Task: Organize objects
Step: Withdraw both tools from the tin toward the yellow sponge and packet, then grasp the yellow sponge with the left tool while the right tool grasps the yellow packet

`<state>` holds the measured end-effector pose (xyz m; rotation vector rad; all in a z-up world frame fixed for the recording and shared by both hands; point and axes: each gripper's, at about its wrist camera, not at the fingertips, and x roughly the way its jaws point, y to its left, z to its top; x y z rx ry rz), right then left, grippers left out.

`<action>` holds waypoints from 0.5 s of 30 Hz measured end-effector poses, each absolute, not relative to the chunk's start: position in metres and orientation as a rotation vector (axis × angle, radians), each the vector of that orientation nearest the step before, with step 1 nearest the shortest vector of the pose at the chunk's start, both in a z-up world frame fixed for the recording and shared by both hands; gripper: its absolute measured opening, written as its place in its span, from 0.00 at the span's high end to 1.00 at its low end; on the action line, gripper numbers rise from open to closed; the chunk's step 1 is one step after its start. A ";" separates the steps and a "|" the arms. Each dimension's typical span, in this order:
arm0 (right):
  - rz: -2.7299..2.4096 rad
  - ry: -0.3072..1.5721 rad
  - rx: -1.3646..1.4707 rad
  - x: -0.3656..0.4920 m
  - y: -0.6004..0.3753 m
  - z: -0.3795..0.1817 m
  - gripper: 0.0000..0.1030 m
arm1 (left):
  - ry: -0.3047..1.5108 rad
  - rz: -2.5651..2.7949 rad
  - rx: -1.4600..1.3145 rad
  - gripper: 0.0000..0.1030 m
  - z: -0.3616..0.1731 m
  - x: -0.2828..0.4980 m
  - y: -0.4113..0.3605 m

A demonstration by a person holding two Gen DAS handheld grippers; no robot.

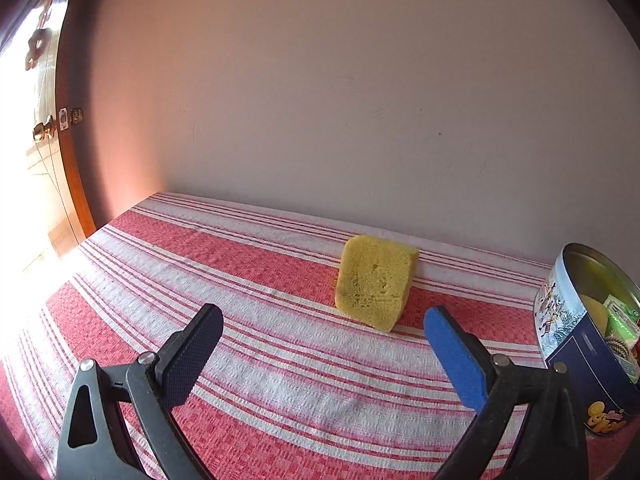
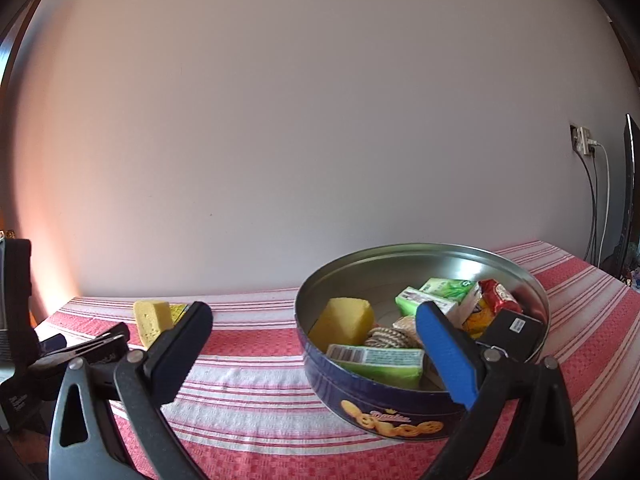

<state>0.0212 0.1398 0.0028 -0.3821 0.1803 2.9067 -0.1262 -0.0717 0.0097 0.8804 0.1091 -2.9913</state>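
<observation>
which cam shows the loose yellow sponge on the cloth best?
Left wrist: the sponge stands whole and unobstructed on the striped cloth, ahead of the open left gripper. Right wrist shows it small at far left, partly hidden behind the right gripper.

Plain wall [image 1: 340,100], striped cloth [image 1: 248,272].
Sunlit wooden door [image 1: 60,140] at left; socket [image 2: 582,140] with cables at right.

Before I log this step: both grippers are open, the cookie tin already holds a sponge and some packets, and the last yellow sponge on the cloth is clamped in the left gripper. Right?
Not quite. The yellow sponge lies free on the striped cloth, ahead of the open left gripper, as the left wrist view shows. The rest holds: the right gripper is open, and the cookie tin holds another sponge and packets.
</observation>
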 end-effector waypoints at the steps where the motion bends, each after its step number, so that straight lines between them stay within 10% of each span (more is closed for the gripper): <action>1: 2.917 0.163 -0.388 0.021 0.135 0.002 0.00 | 0.101 -2.990 0.917 0.01 0.007 -0.136 -0.069; 15: 2.951 0.136 -0.490 0.004 0.126 -0.004 0.00 | 0.235 -2.911 1.374 0.13 -0.029 -0.233 -0.068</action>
